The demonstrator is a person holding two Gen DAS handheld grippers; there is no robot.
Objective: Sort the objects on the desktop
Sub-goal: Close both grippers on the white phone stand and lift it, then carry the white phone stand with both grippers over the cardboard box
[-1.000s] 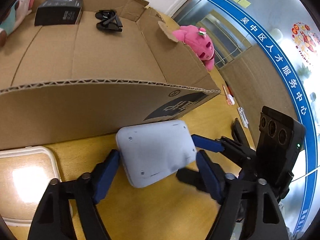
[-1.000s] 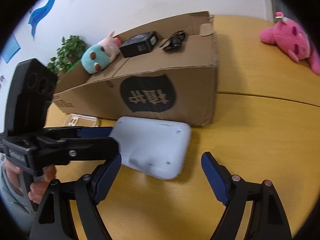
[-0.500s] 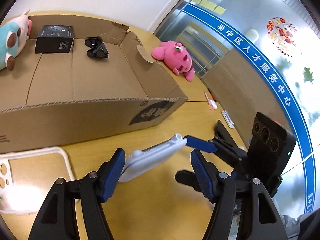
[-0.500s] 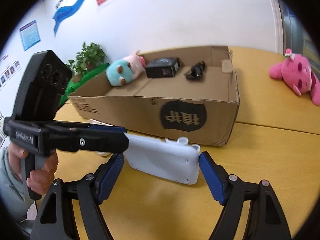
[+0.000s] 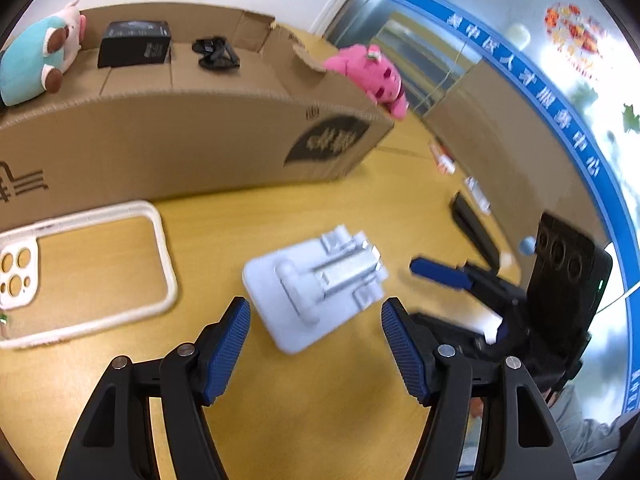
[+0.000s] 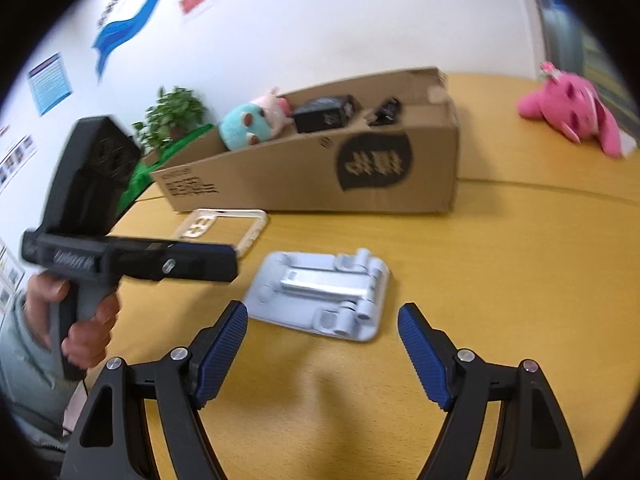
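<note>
A pale blue-grey folding phone stand (image 5: 316, 292) lies flat on the wooden table, hinge side up; it also shows in the right wrist view (image 6: 320, 292). My left gripper (image 5: 316, 344) is open and empty just short of it. My right gripper (image 6: 322, 344) is open and empty, also just short of the stand. A cardboard box (image 5: 168, 136) behind holds a teal plush (image 5: 32, 60), a black box (image 5: 134, 42) and black sunglasses (image 5: 216, 54).
A clear phone case (image 5: 84, 272) lies on the table left of the stand. A pink plush (image 6: 572, 114) lies on the table beyond the box. A pen (image 5: 442, 158) and small items lie at the far right. A potted plant (image 6: 174, 114) stands behind.
The stand was held up between both grippers and turned over. Now it lies flat on the table, released, and both grippers have pulled back open.
</note>
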